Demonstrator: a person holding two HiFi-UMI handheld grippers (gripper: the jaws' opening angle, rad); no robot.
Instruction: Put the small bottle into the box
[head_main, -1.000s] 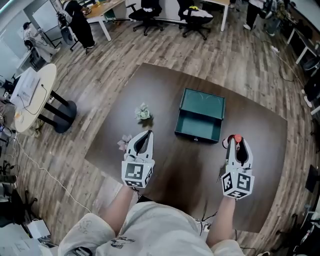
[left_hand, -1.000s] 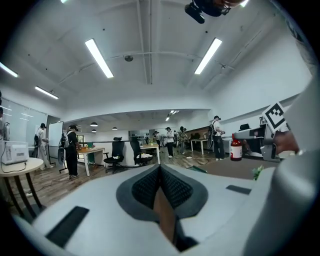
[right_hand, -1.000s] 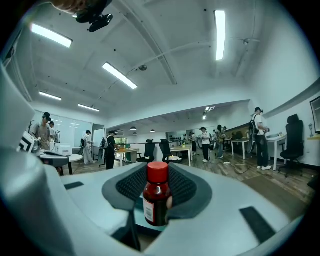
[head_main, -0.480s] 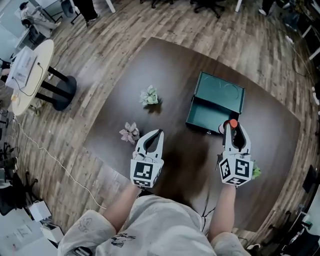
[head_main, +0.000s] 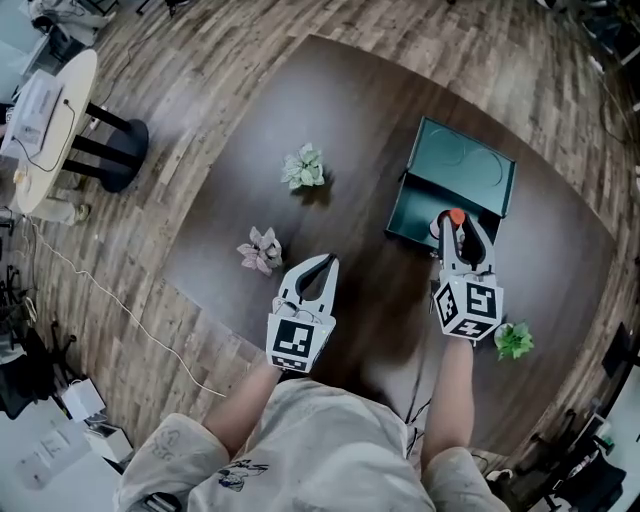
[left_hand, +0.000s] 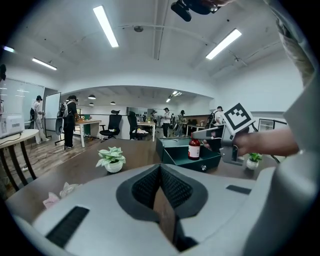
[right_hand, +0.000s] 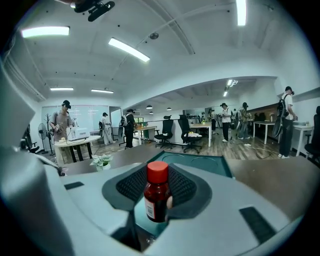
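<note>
A small dark-red bottle with a red cap (right_hand: 156, 200) stands upright between the pads of my right gripper (right_hand: 158, 175), which is shut on it. In the head view the bottle (head_main: 455, 217) hangs over the near part of the open teal box (head_main: 470, 165), just past its front edge. The left gripper view shows the bottle (left_hand: 194, 148) above the box (left_hand: 181, 154). My left gripper (head_main: 322, 265) hovers over the dark table, left of the box, with its jaws shut and nothing in them.
On the dark brown table (head_main: 350, 110) stand a white-green potted plant (head_main: 305, 166), a pink one (head_main: 261, 249) and a small green one (head_main: 514, 340) beside my right wrist. A round white side table (head_main: 45, 110) is at the far left. People and office chairs fill the room behind.
My right gripper carried the bottle from the box's right side to above the box's near part. Both grippers sank lower, and the head view swung further over the table.
</note>
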